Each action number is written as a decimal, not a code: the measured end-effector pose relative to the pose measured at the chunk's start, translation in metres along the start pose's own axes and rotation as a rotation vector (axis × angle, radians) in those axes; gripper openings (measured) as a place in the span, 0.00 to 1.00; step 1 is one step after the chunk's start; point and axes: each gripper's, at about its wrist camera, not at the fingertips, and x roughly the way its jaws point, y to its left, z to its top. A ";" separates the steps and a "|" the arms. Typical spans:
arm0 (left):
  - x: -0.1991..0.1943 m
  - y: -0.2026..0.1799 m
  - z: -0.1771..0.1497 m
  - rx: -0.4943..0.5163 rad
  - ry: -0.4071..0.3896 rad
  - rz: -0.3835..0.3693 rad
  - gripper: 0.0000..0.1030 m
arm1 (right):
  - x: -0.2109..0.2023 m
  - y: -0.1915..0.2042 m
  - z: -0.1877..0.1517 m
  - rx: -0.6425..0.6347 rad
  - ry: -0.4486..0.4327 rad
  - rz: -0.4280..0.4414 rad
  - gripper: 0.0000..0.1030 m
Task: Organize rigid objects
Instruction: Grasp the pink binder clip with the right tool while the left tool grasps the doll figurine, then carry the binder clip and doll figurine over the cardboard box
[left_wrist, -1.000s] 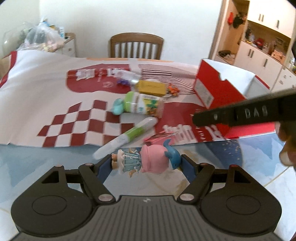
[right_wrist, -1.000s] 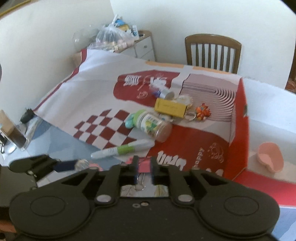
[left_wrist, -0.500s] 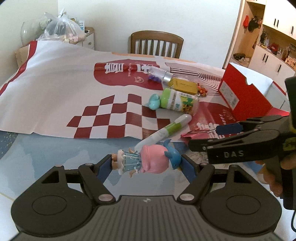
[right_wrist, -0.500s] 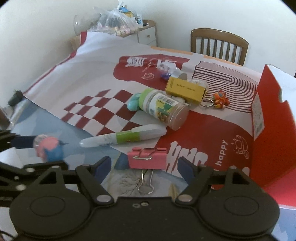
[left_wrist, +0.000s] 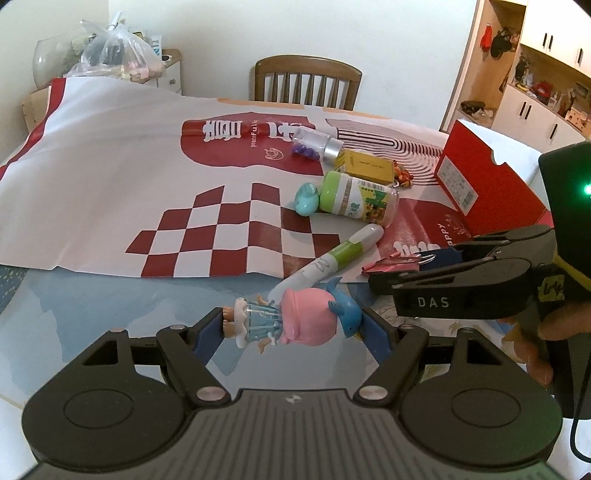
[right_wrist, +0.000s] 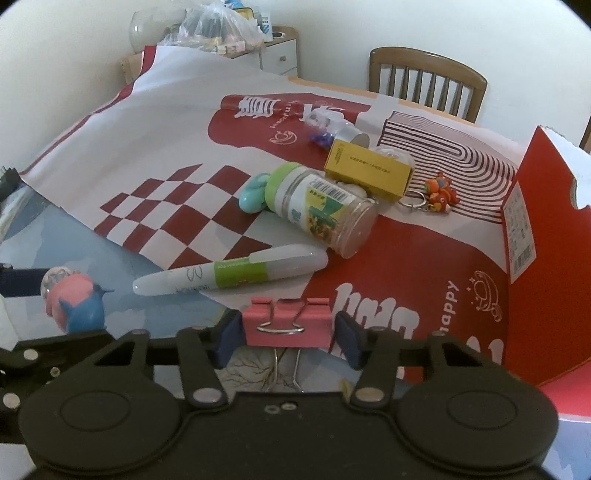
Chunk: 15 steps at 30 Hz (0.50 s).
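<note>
My left gripper (left_wrist: 295, 326) is shut on a pink figurine with a blue dolphin hat (left_wrist: 306, 321), held sideways just above the glass table; the same figurine (right_wrist: 74, 299) shows at the left in the right wrist view. A pink binder clip (right_wrist: 286, 325) lies on the table edge of the sheet, between the pads of my right gripper (right_wrist: 288, 334). Its jaws are closing, and a thin gap still shows at the right pad. From the left wrist view the right gripper (left_wrist: 399, 267) reaches in from the right over the clip (left_wrist: 384, 265).
On the red and white sheet (right_wrist: 147, 147) lie a white and green marker (right_wrist: 229, 273), a green-lidded jar (right_wrist: 321, 206), a teal toy (right_wrist: 253, 194), a yellow box (right_wrist: 369, 170), an orange keychain (right_wrist: 439, 194) and a bead bottle (right_wrist: 332, 127). A red box (right_wrist: 535, 258) stands right; a chair (left_wrist: 306, 81) behind.
My right gripper went from nearly shut to wide open, sank to the pink binder clip, and has narrowed around it. The left gripper shifted a little, the figurine still held.
</note>
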 end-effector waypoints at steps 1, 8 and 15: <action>0.000 -0.001 0.000 0.001 0.000 -0.001 0.76 | -0.001 0.000 0.000 0.003 -0.001 -0.001 0.47; -0.004 -0.010 0.009 0.000 -0.020 -0.005 0.76 | -0.027 -0.005 0.003 0.010 -0.020 0.007 0.46; -0.013 -0.033 0.030 -0.006 -0.056 -0.042 0.76 | -0.082 -0.025 0.014 0.020 -0.089 0.015 0.46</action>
